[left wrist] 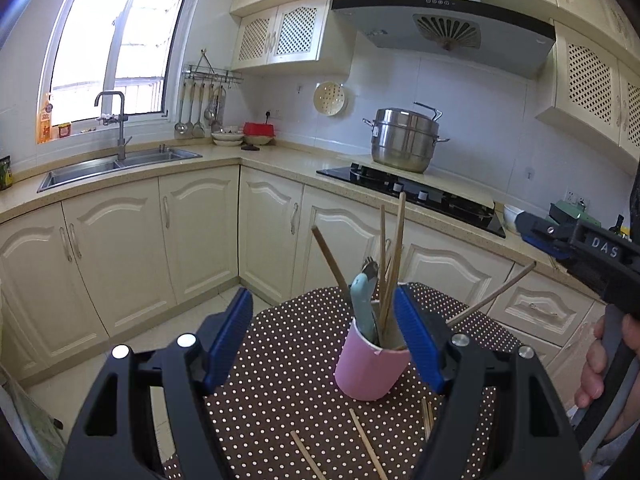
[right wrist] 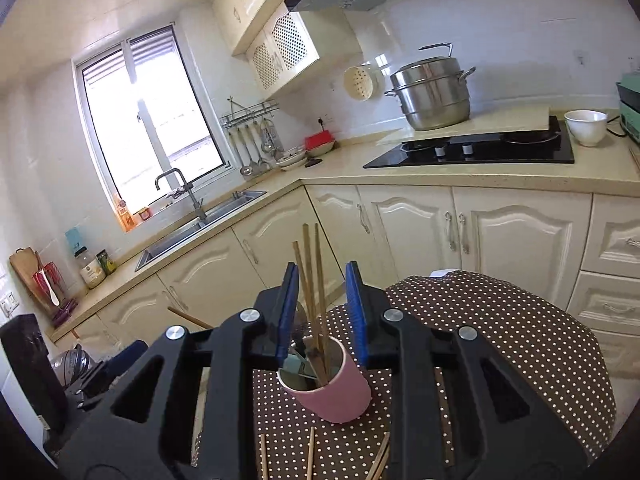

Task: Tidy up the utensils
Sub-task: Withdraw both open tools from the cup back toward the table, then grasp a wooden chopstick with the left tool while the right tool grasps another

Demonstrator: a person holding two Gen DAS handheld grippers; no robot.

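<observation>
A pink cup (left wrist: 370, 368) stands on a brown polka-dot table (left wrist: 288, 360). It holds several wooden chopsticks (left wrist: 394, 256), a pale blue-handled utensil (left wrist: 362, 300) and a fork. My left gripper (left wrist: 324, 336) is open and empty, its right finger close beside the cup. Loose chopsticks (left wrist: 366, 444) lie on the cloth in front of the cup. In the right wrist view my right gripper (right wrist: 322, 312) is open above the pink cup (right wrist: 332, 392), with the upright chopsticks (right wrist: 314, 280) between its fingers, not clamped. More loose chopsticks (right wrist: 310, 454) lie near it.
Cream kitchen cabinets run behind the table, with a sink (left wrist: 116, 168), a black hob (left wrist: 412, 196) and a steel steamer pot (left wrist: 404, 140). A white bowl (right wrist: 586, 126) sits right of the hob. The right gripper's body (left wrist: 580, 244) shows at the right, with another chopstick (left wrist: 492, 300) slanting below it.
</observation>
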